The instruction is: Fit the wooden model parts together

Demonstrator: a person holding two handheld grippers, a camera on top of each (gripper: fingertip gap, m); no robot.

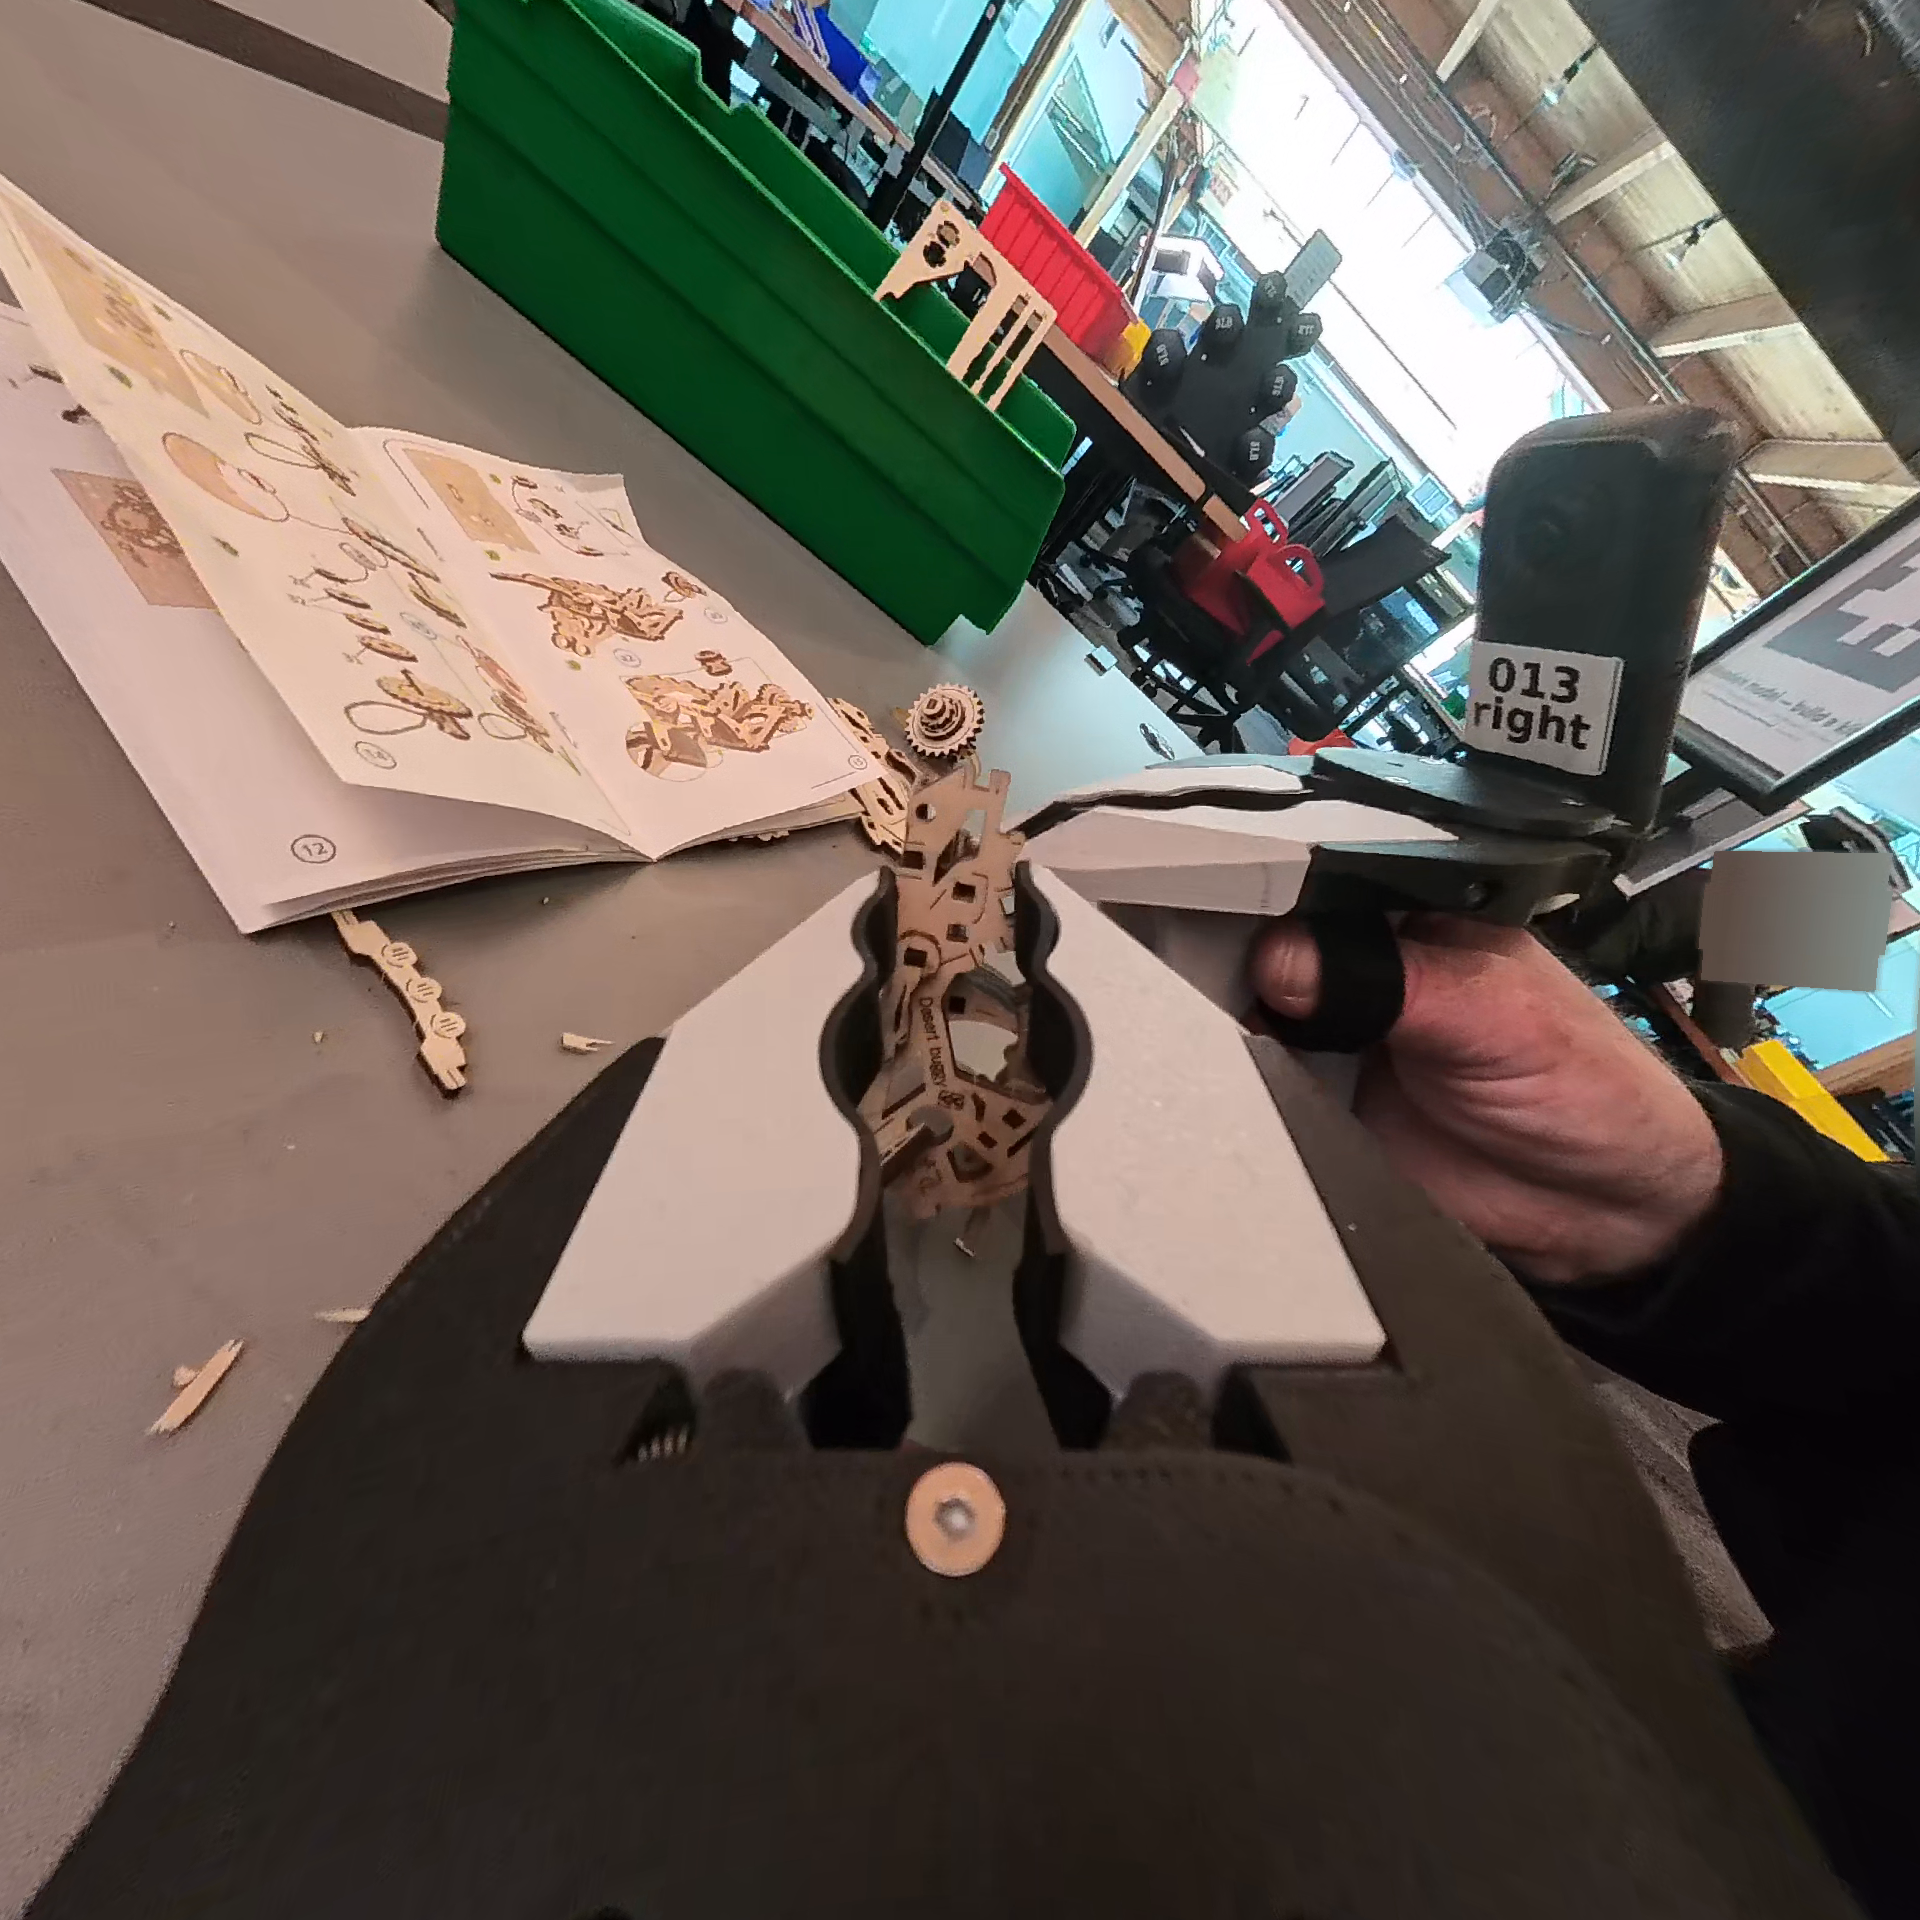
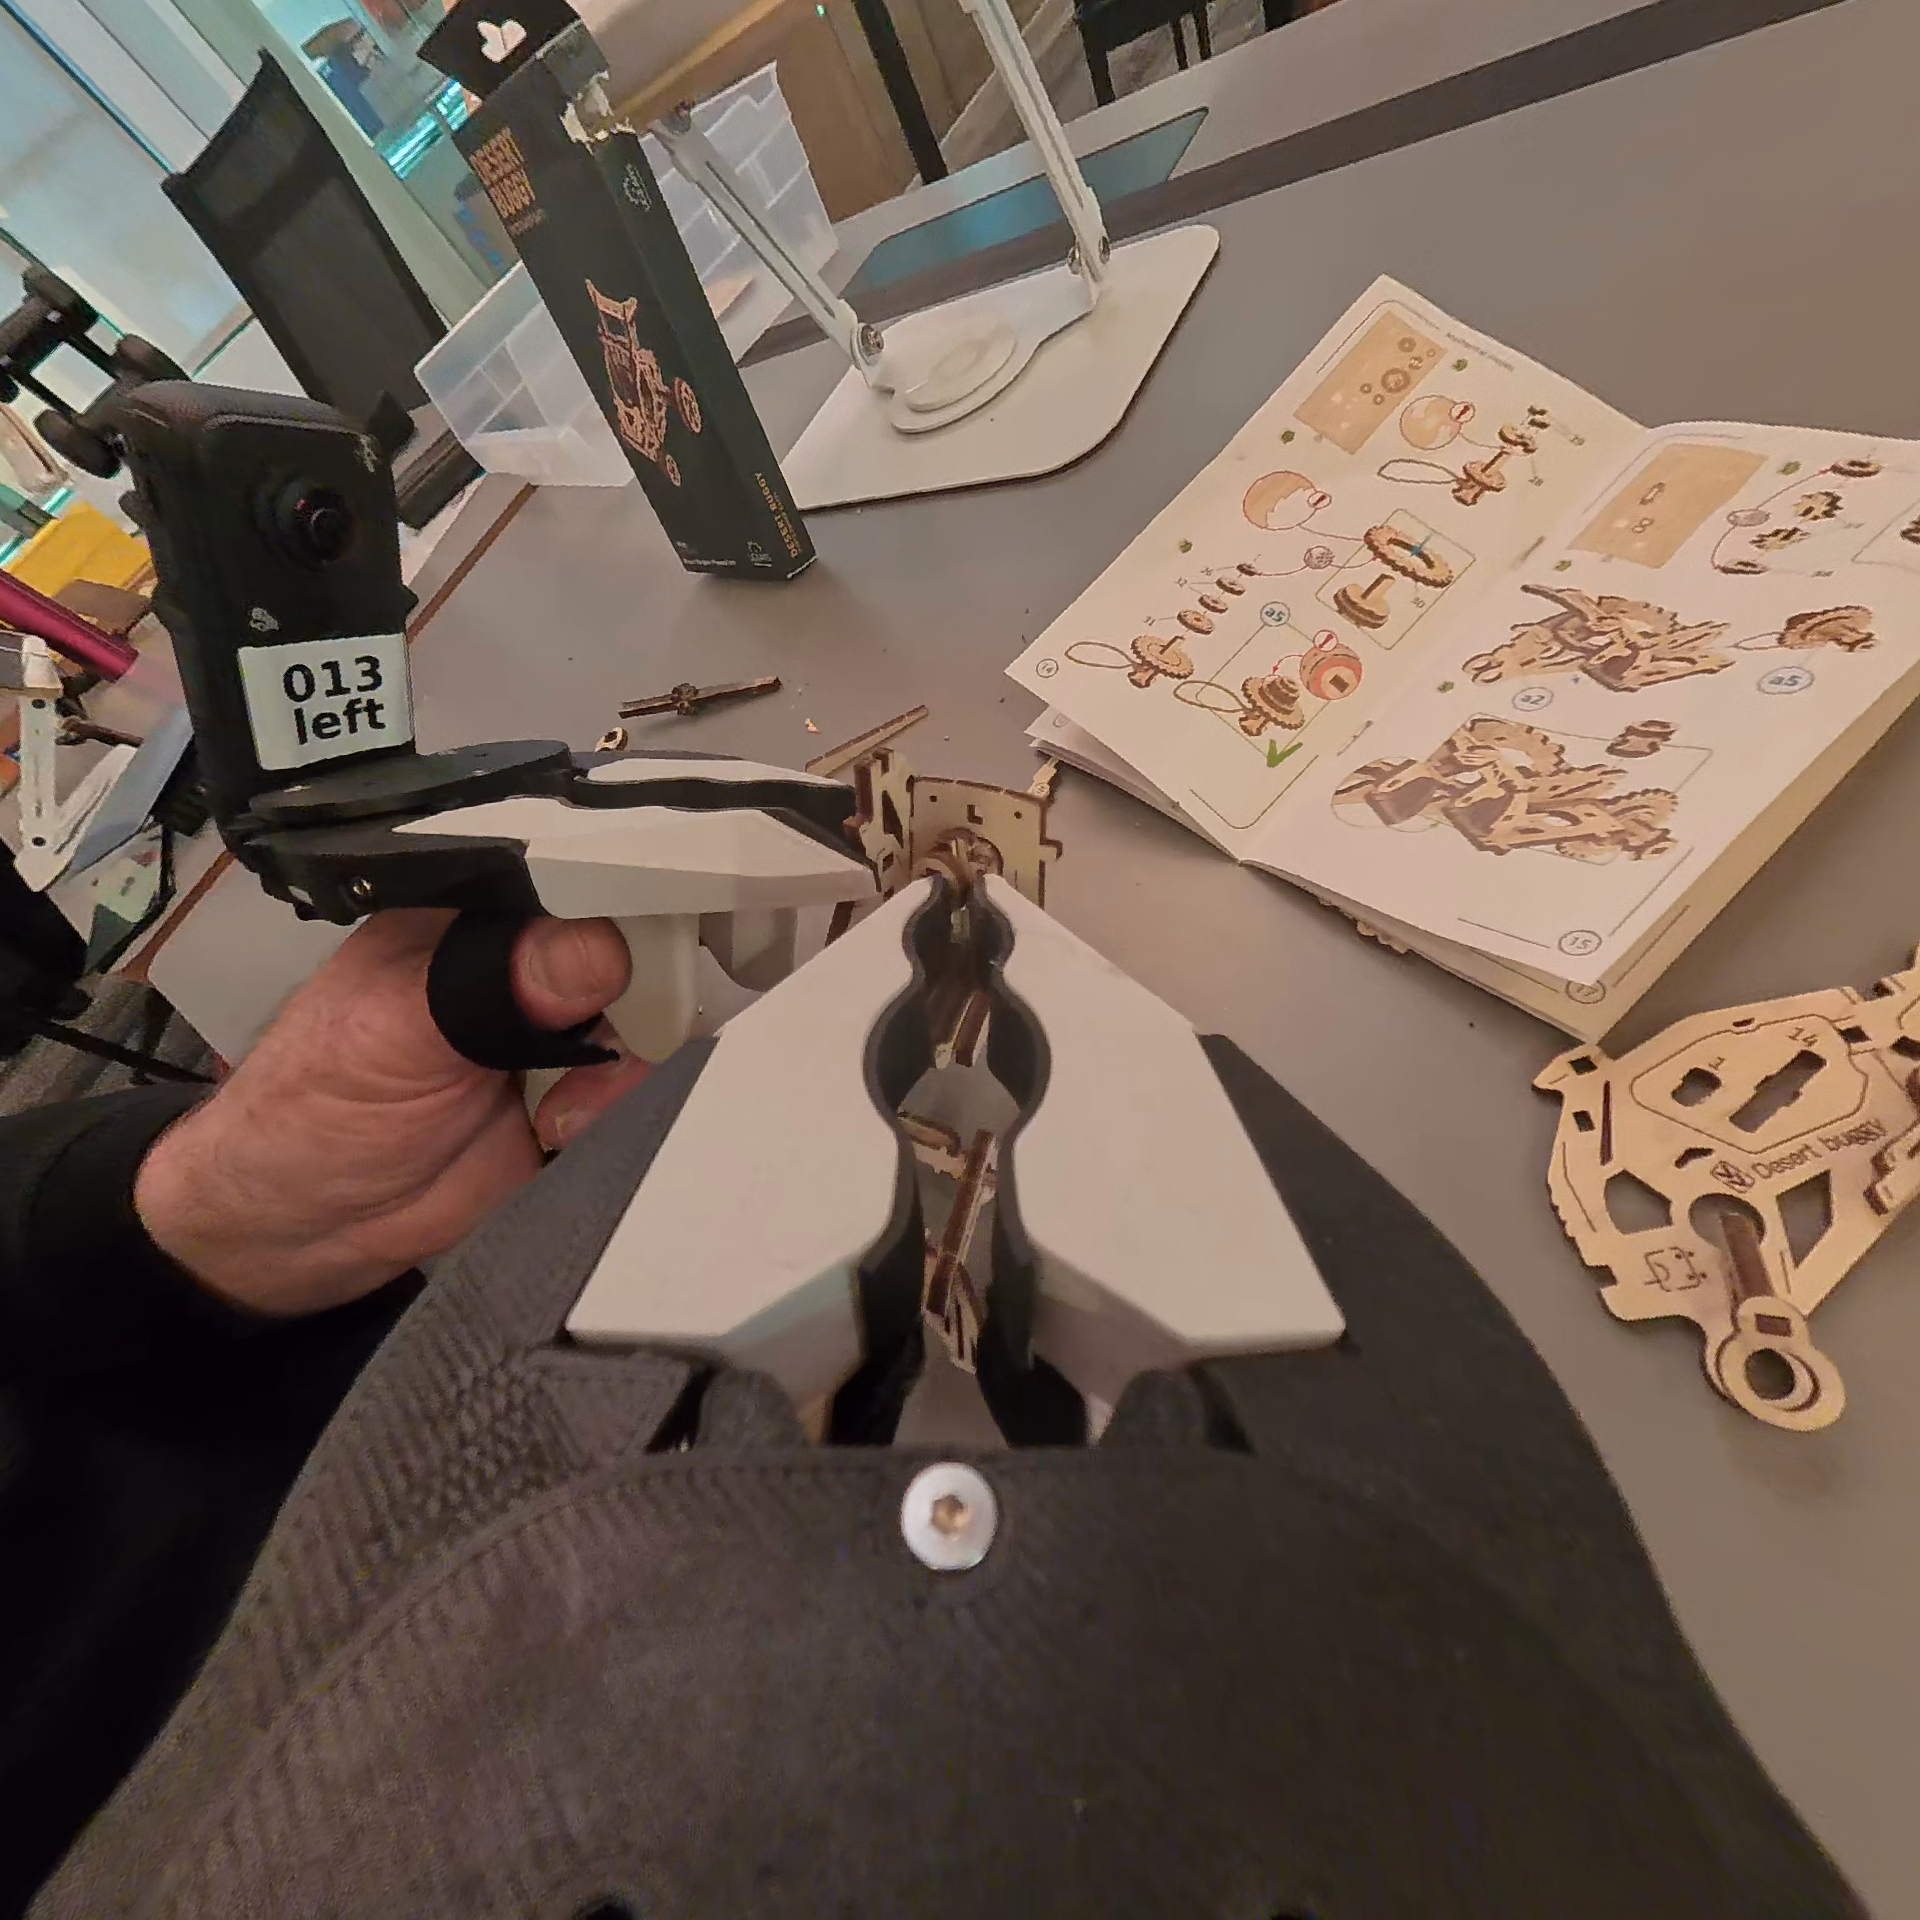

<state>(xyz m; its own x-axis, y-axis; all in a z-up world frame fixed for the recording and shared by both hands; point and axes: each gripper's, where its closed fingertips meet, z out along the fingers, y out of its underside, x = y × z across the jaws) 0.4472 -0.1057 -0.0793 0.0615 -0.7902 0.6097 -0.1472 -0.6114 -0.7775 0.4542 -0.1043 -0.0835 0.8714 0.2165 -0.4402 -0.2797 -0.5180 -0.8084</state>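
Left gripper (image 1: 956,904): black textured body, white wedge fingers (image 1: 727,1122) with dark wavy inner pads, silver screw (image 1: 954,1519) at centre. Right gripper (image 2: 958,891): same build. Black camera (image 2: 275,551) with white sticker on each. Black sleeves (image 2: 114,1351).

Booklet (image 2: 1475,665) open on table (image 2: 1351,1558); wooden panel (image 2: 1704,1174) beside it.

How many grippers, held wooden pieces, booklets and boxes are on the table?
Grippers: 2, left gripper and right gripper
Wooden pieces held in jaws: 2, wooden panel and thin wooden part
Instruction booklet: 1
Model box: 1
Total: 6
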